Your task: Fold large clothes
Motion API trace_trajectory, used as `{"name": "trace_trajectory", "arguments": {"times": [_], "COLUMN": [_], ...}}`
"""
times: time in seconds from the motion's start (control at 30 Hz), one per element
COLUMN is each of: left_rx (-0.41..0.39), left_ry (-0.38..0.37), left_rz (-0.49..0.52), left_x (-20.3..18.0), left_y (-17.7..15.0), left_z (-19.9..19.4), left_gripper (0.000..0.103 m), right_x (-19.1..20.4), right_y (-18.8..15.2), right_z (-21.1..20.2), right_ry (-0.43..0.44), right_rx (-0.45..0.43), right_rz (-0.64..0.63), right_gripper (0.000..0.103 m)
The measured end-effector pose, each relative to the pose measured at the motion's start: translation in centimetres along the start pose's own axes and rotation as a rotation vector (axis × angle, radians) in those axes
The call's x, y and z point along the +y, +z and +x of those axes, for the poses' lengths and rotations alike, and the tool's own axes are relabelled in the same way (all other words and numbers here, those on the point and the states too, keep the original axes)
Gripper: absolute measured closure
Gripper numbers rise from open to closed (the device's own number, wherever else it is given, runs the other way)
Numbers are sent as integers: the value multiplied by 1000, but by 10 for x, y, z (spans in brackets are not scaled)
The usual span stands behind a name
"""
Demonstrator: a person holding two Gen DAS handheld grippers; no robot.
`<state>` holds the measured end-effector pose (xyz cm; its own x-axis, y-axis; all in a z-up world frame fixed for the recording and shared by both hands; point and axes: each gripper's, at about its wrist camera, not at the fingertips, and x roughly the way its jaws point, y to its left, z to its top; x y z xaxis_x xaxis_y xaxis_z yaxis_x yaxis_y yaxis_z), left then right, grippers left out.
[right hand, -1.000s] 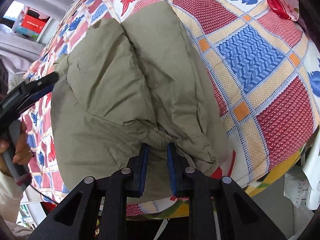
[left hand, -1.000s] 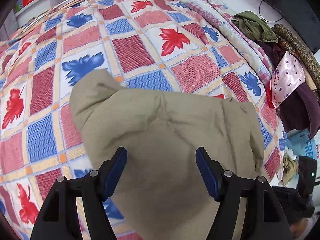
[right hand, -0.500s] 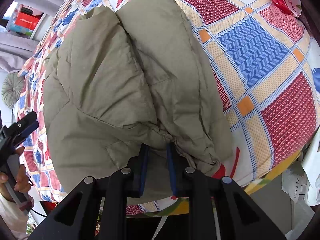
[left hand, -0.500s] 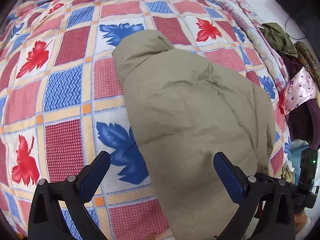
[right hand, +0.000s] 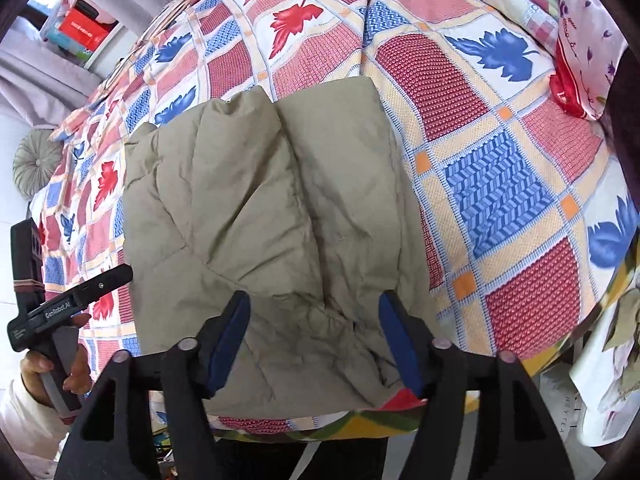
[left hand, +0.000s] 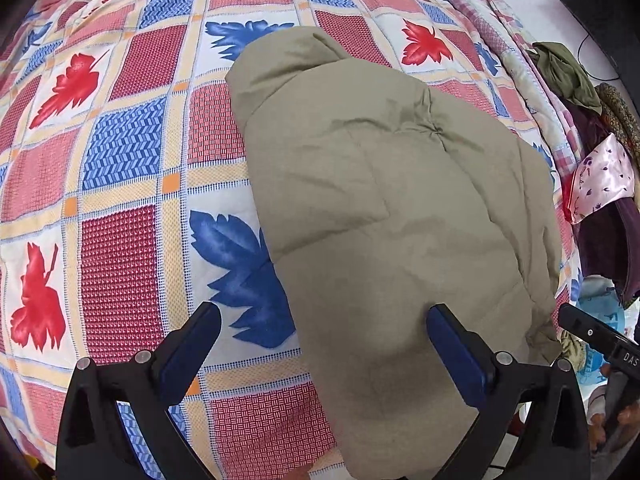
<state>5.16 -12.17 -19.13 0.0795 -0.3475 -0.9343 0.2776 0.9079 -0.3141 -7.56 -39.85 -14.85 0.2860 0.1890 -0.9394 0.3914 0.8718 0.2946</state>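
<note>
With both hand-held grippers — left (left hand: 322, 354), right (right hand: 314, 342) — spread wide and gripping nothing, the puffy jacket (right hand: 264, 216) may spring unfolded or slide off the bed (right hand: 500, 184) edge at 6 o'clock.

**Open bedspread on one side, clutter crowding the other**

The patterned bedspread (left hand: 120, 208) is lying bare beside the folded khaki jacket (left hand: 400, 220) — a gripper is finding free passage there. Along the far edge a heap of clothes (left hand: 600, 200) is crowding in, with a pink satin pillow (right hand: 580, 32) sitting near the jacket — narrowing that side.
</note>
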Motion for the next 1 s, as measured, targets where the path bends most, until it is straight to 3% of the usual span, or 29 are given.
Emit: {"name": "trace_trajectory", "arguments": {"times": [0.23,0.47,0.6,0.8,0.9,1.0], "left_rx": [-3,38,28,37,34,38], "left_ry": [-13,-218,-268,-403,-441,-465], "left_rz": [-26,-116,-124,-180,-197,-199], "left_x": [11,24,22,26,30,32], "left_y": [-3,-8,-7,1,5,9], "left_z": [4,11,15,29,35,43], "left_gripper": [0,0,0,0,0,0], "right_x": [-17,-40,-48,-64,-72,-80], "right_y": [8,16,27,47,58,66], "right_z": [9,14,23,51,61,76], "right_ry": [22,95,99,207,231,313], "right_rx": [8,17,17,77,73,92], "right_rz": [24,63,70,118,121,147], "right_gripper": [21,18,17,16,16,16]}}
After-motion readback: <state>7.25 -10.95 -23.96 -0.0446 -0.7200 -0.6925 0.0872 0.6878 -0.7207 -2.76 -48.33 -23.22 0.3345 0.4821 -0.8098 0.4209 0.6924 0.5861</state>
